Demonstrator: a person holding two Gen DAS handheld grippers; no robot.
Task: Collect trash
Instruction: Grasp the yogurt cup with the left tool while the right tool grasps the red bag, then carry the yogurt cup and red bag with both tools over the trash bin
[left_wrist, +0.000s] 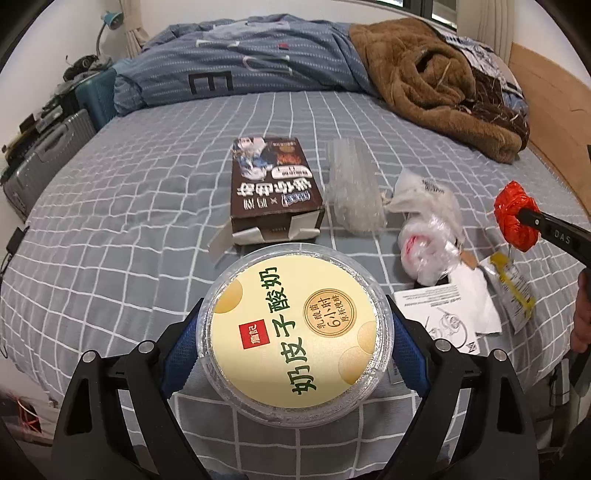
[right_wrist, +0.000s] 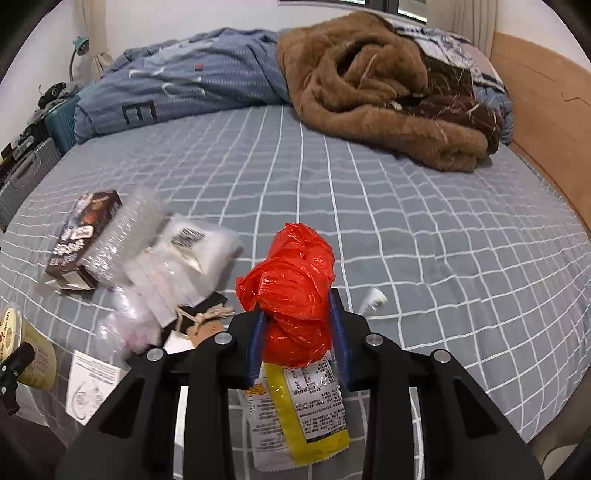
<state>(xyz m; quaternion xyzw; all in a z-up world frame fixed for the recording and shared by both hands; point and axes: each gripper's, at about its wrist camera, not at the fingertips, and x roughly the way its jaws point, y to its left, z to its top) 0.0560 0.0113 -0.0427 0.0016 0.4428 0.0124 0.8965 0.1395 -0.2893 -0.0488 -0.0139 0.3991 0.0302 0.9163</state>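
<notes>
Both pickups look made: the left tongs (left_wrist: 295, 354) pinch a round yogurt tub (left_wrist: 295, 328), the right tongs (right_wrist: 299, 332) pinch a crumpled red bag (right_wrist: 291, 291), both above the bed (right_wrist: 406, 221). Next they need a bin; snack packet (right_wrist: 299, 410), leaflet (left_wrist: 443, 314), clear wrappers (left_wrist: 428, 236) and brown box (left_wrist: 275, 188) remain.

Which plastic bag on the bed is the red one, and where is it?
The crumpled red bag, squeezed in the right gripper. The other bags, lying on the bed, are clear or white.
</notes>
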